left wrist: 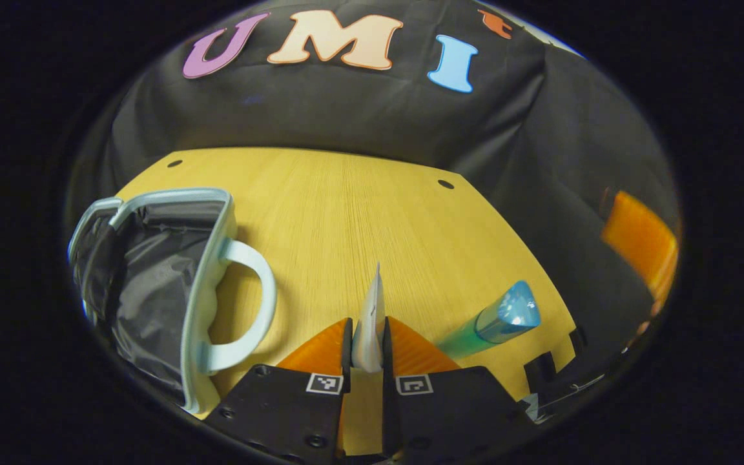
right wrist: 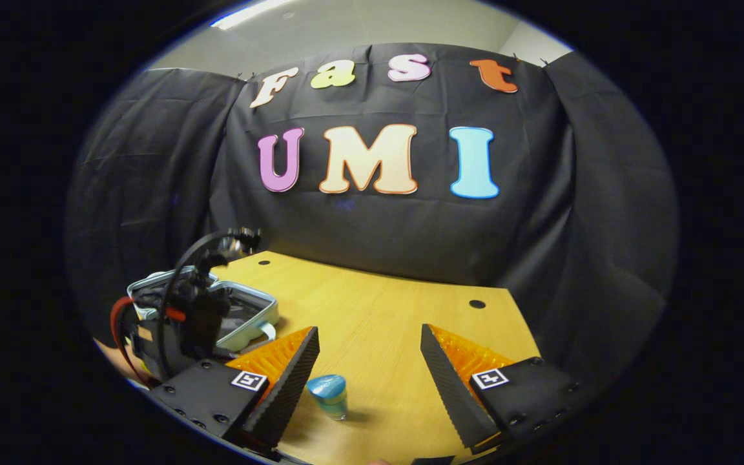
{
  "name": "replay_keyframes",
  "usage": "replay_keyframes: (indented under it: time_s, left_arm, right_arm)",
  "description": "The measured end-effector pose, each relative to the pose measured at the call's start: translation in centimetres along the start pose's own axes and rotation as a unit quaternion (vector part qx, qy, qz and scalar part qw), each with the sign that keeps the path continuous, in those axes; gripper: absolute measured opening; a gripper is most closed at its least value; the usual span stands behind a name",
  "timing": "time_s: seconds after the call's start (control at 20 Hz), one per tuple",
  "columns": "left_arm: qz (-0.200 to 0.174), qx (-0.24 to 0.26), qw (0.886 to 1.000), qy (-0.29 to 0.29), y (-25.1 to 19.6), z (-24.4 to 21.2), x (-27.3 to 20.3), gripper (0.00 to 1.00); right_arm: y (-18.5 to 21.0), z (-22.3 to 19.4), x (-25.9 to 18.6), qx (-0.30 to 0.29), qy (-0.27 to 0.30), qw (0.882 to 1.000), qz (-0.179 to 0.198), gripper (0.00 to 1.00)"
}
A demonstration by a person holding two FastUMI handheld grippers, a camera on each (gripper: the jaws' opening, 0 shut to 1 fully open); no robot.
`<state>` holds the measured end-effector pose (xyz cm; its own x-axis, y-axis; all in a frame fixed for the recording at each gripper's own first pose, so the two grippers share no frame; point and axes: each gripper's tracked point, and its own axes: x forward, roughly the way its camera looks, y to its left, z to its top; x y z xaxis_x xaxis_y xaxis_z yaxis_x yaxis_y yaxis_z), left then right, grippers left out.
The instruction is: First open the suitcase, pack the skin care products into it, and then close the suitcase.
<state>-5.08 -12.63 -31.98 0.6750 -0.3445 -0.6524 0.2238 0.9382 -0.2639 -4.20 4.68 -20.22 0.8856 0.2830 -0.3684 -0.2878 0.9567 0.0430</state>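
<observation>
Wooden table [left wrist: 359, 213] with a couple of small dark holes near its far edge, backed by black cloth. Blue-capped green tube [left wrist: 498, 320] standing on the table, to the right of the left gripper [left wrist: 368, 342] in the left gripper view; in the right gripper view at [right wrist: 329, 395], upright between the right gripper [right wrist: 369, 381] fingers but touching neither. Nothing between tube and the spread fingers. Suitcase [left wrist: 172, 290] lying open at the left of the table, pale blue rim and handle, dark lining, contents not discernible. Left gripper closed narrow, both fingers pressing a thin white sachet [left wrist: 371, 323] edge-on, held above the table right of the suitcase handle. Right gripper wide apart, holding nothing
</observation>
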Motion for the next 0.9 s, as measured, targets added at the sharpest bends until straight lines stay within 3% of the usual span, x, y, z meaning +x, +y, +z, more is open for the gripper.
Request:
replay_keyframes:
  time_s: [0.6,0.7,0.85,0.9]
  left_arm:
    - [0.056,0.002,0.998,-0.042,3.0,6.2,-7.0,0.15]
    - [0.071,0.009,0.997,-0.042,3.9,6.3,-7.8,0.15]
    - [0.086,0.004,0.995,-0.041,5.2,5.8,-8.7,0.15]
    - [0.091,0.003,0.995,-0.039,5.9,5.6,-9.0,0.15]
  right_arm:
    - [3.4,-12.4,2.8,0.006,0.111,0.992,0.063,0.95]
    - [3.6,-13.6,3.1,0.012,0.123,0.990,0.073,0.87]
    - [3.9,-13.6,3.4,0.014,0.129,0.988,0.080,0.53]
    - [4.0,-13.5,3.5,0.016,0.137,0.987,0.081,0.52]
